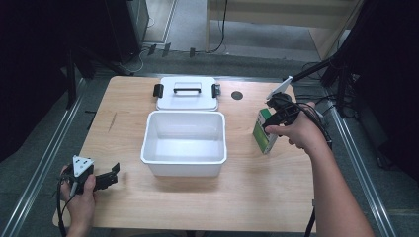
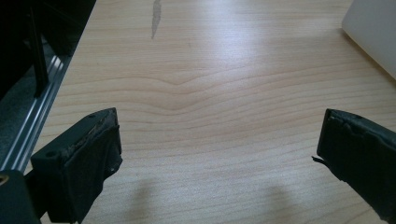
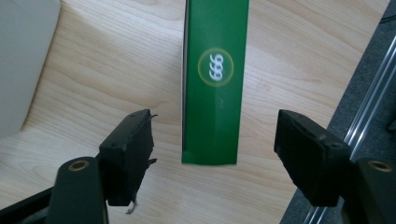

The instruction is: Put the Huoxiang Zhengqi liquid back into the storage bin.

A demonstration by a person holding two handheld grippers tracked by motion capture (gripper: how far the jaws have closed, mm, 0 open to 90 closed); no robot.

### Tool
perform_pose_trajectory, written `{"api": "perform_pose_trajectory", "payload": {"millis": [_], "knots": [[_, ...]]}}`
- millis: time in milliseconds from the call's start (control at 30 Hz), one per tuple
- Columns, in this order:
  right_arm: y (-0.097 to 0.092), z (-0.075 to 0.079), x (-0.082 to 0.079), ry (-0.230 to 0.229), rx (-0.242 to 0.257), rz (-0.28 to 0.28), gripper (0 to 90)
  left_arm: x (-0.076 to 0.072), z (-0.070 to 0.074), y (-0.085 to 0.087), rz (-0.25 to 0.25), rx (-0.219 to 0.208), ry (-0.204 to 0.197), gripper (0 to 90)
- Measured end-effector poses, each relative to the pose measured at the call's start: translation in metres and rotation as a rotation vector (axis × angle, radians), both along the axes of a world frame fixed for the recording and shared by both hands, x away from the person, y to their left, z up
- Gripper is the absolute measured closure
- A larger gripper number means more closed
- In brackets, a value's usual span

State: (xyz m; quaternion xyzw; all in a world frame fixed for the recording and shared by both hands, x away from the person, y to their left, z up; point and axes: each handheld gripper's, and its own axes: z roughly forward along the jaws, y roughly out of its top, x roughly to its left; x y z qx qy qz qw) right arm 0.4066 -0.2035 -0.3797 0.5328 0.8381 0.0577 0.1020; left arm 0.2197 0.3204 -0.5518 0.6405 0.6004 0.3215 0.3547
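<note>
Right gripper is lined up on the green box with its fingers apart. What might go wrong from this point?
The green box stands on a narrow face near the table edge; a lopsided touch from one of the right gripper fingers could tip it over. No pad presses on it yet, so lifting early would leave it behind. Once it is carried, it could clip the white bin rim.

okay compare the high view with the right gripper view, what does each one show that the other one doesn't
High view alone: the white lid with its black handle behind the open white bin, the left gripper low at the near left corner, and the person's forearms. Right gripper view alone: the round 999 mark on the box's green face, and clear gaps between that face and both black pads, so the jaws stand open around it without touching. Both share: the green box, the right gripper at it, the wooden table and part of the bin.
</note>
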Motion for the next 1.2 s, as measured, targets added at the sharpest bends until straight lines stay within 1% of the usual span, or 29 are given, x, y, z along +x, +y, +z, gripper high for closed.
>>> {"api": "perform_pose_trajectory", "payload": {"millis": [33,67,100,167,200,233,300,333,400,467,567,667,733,800,833,867,1067,1133,1167,1200], "knots": [[0.000,0.000,0.000,0.000,0.000,0.000,29.1,0.000,0.000,0.000,-0.001,0.000,0.002,0.5],[0.003,-0.001,0.005,0.015,-0.001,-0.003,29.6,0.000,0.000,0.000,-0.002,0.000,0.003,0.6],[0.004,-0.002,0.007,0.021,0.002,-0.005,29.9,0.000,0.000,0.000,-0.001,0.000,0.003,0.6],[0.006,-0.003,0.009,0.026,-0.002,-0.009,30.9,0.000,0.000,0.000,-0.002,-0.001,0.003,0.6],[0.008,-0.004,0.013,0.029,-0.016,-0.007,32.7,0.000,0.000,0.000,-0.002,0.000,0.003,0.6],[0.009,-0.005,0.015,0.035,-0.018,-0.005,34.0,0.000,0.000,0.000,-0.002,0.000,0.003,0.6],[0.009,-0.005,0.017,0.042,-0.013,-0.006,35.7,0.000,0.000,0.000,-0.002,0.000,0.003,0.5],[0.010,-0.006,0.021,0.059,-0.009,-0.005,37.6,0.000,0.000,0.000,-0.002,0.000,0.003,0.6],[0.011,-0.007,0.023,0.064,-0.009,0.001,38.3,0.000,0.000,0.000,-0.001,0.001,0.005,0.6],[0.011,-0.006,0.029,0.065,-0.005,-0.010,39.1,0.001,0.000,0.000,0.000,0.002,0.005,0.6],[0.011,-0.006,0.033,0.060,0.000,-0.022,39.7,0.001,0.000,0.000,0.000,0.002,0.007,0.6],[0.011,-0.007,0.039,0.067,0.015,-0.029,40.2,0.001,0.000,0.000,0.001,0.001,0.006,0.6],[0.010,-0.008,0.040,0.069,0.019,-0.033,40.0,0.001,0.000,0.000,0.001,0.000,0.005,0.5],[0.010,-0.010,0.041,0.068,0.009,-0.042,39.0,0.001,0.000,0.000,0.000,0.000,0.007,0.5],[0.010,-0.012,0.043,0.063,0.000,-0.052,40.0,0.001,0.000,0.000,0.001,-0.001,0.008,0.6],[0.010,-0.013,0.043,0.066,0.001,-0.060,40.7,0.001,0.000,0.000,-0.001,0.000,0.010,0.6],[0.010,-0.020,0.044,0.093,0.036,-0.054,47.7,0.001,0.000,0.000,-0.004,0.002,0.009,0.6],[0.009,-0.021,0.044,0.102,0.040,-0.059,47.9,0.001,0.000,0.000,-0.004,0.002,0.009,0.6],[0.008,-0.025,0.044,0.109,0.047,-0.058,51.3,0.001,0.000,0.000,-0.003,0.002,0.010,0.6],[0.007,-0.026,0.044,0.114,0.054,-0.060,51.6,0.001,0.000,0.000,-0.003,0.000,0.011,0.6]]}}
